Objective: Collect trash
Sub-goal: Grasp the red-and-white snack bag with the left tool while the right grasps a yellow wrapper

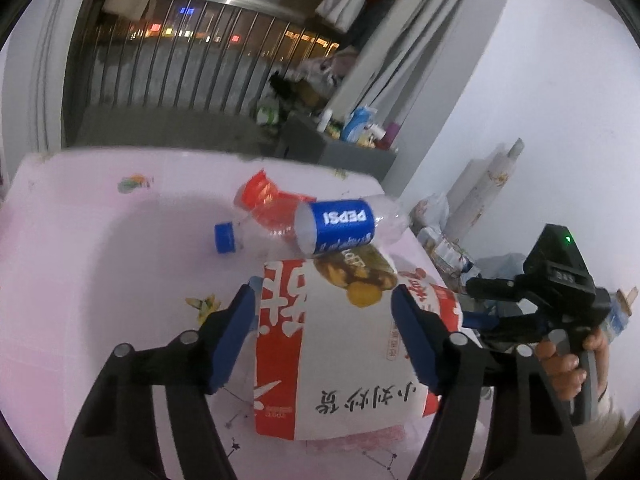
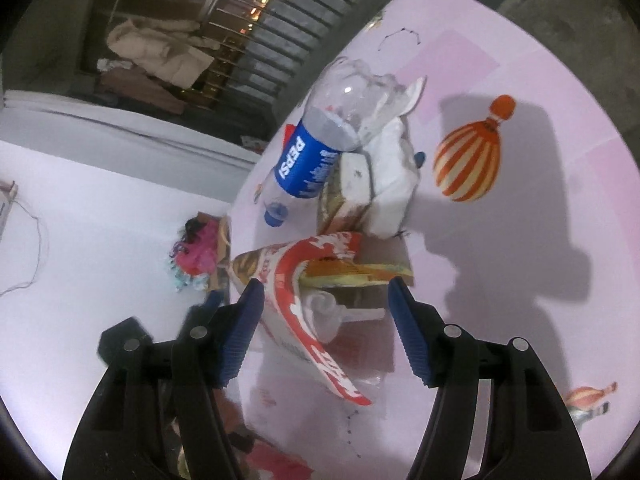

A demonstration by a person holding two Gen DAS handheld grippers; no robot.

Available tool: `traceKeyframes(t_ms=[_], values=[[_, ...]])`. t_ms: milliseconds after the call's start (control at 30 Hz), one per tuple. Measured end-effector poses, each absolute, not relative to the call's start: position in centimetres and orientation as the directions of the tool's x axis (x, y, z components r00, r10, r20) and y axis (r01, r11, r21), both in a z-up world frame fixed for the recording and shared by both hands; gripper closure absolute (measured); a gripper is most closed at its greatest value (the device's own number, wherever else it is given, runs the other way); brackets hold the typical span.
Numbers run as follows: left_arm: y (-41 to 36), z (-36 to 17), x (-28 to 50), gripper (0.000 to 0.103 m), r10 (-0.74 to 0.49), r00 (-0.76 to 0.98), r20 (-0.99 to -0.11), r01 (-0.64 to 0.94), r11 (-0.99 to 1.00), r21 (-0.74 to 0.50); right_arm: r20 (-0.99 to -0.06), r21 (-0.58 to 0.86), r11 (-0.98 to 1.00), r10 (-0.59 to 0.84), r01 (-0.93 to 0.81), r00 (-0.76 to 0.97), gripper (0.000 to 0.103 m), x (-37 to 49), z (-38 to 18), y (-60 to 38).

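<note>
Red-and-white, the snack bag (image 1: 340, 344) lies flat on the pink counter (image 1: 100, 280), between the fingers of the left gripper (image 1: 324, 340), which stand apart on either side of it and do not yet press it. Just beyond it lie the Pepsi bottle (image 1: 344, 226), an orange-labelled bottle (image 1: 264, 200) and a loose blue cap (image 1: 224, 238). The right gripper (image 2: 326, 328) has its fingers apart too, around the bag's crumpled end, with white paper (image 2: 394, 168) behind. Nothing looks collected yet: every piece is on the counter, and no bin shows.
</note>
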State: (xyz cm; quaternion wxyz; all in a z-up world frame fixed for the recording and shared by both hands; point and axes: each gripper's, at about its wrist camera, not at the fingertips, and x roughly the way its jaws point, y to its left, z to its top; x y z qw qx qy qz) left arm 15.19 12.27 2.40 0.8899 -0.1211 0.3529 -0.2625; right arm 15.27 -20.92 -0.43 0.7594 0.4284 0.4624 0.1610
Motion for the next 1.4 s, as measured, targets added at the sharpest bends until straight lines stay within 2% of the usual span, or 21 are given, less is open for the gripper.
traceKeyframes(t_ms=[33, 200, 300, 500, 533, 567, 600, 667, 700, 833, 1000, 1067, 1267, 1400], values=[[12.2, 2.2, 15.5, 0.037, -0.566, 0.6, -0.565, 0.38, 0.824, -0.421, -0.553, 0.808, 0.571, 0.652, 0.145, 0.519, 0.042, 15.4, -0.5, -20.9], [11.7, 1.9, 15.0, 0.037, -0.632, 0.562, -0.534, 0.405, 0.773, -0.488, -0.496, 0.852, 0.511, 0.716, 0.117, 0.491, 0.072, 15.1, -0.7, -20.9], [10.9, 2.0, 14.2, 0.037, -0.668, 0.534, -0.518, 0.44, 0.743, -0.504, -0.472, 0.865, 0.493, 0.735, 0.093, 0.487, 0.085, 14.3, -0.2, -21.2], [10.1, 2.8, 13.1, 0.037, -0.653, 0.562, -0.507, 0.461, 0.757, -0.464, -0.472, 0.86, 0.501, 0.712, 0.095, 0.52, 0.085, 12.6, 0.3, -22.8], [10.3, 3.0, 13.2, 0.037, -0.621, 0.596, -0.51, 0.442, 0.783, -0.437, -0.479, 0.856, 0.507, 0.703, 0.103, 0.526, 0.082, 12.5, 0.3, -23.0], [10.5, 3.1, 13.6, 0.037, -0.59, 0.619, -0.518, 0.416, 0.806, -0.421, -0.487, 0.852, 0.51, 0.693, 0.117, 0.531, 0.074, 12.4, 0.2, -23.4], [10.7, 3.0, 14.3, 0.036, -0.558, 0.63, -0.54, 0.382, 0.828, -0.411, -0.491, 0.853, 0.506, 0.687, 0.132, 0.535, 0.059, 12.5, 0.1, -23.5], [10.8, 1.9, 16.2, 0.036, -0.492, 0.6, -0.631, 0.296, 0.869, -0.396, -0.49, 0.856, 0.495, 0.683, 0.15, 0.542, 0.047, 12.9, -0.2, -23.6], [10.8, 1.5, 17.0, 0.035, -0.479, 0.578, -0.66, 0.277, 0.876, -0.394, -0.488, 0.857, 0.493, 0.69, 0.147, 0.535, 0.044, 13.2, -0.2, -23.4], [10.3, 1.8, 18.2, 0.035, -0.541, 0.538, -0.646, 0.314, 0.84, -0.443, -0.483, 0.869, 0.469, 0.734, 0.157, 0.479, 0.043, 14.9, -1.4, -21.6], [9.4, 1.7, 17.6, 0.035, -0.582, 0.511, -0.633, 0.361, 0.813, -0.457, -0.461, 0.876, 0.468, 0.746, 0.115, 0.48, 0.055, 14.4, -0.7, -21.1], [9.4, 1.7, 17.0, 0.035, -0.592, 0.511, -0.623, 0.374, 0.806, -0.459, -0.461, 0.874, 0.474, 0.74, 0.106, 0.49, 0.063, 14.1, -0.4, -21.4], [9.6, 2.5, 15.3, 0.035, -0.692, 0.49, -0.53, 0.412, 0.719, -0.56, -0.451, 0.863, 0.503, 0.724, 0.048, 0.521, 0.083, 12.0, 1.0, -23.2], [8.8, 3.7, 13.3, 0.035, -0.745, 0.471, -0.472, 0.49, 0.666, -0.563, -0.451, 0.841, 0.54, 0.708, -0.005, 0.543, 0.087, 9.7, 1.8, -23.8]])
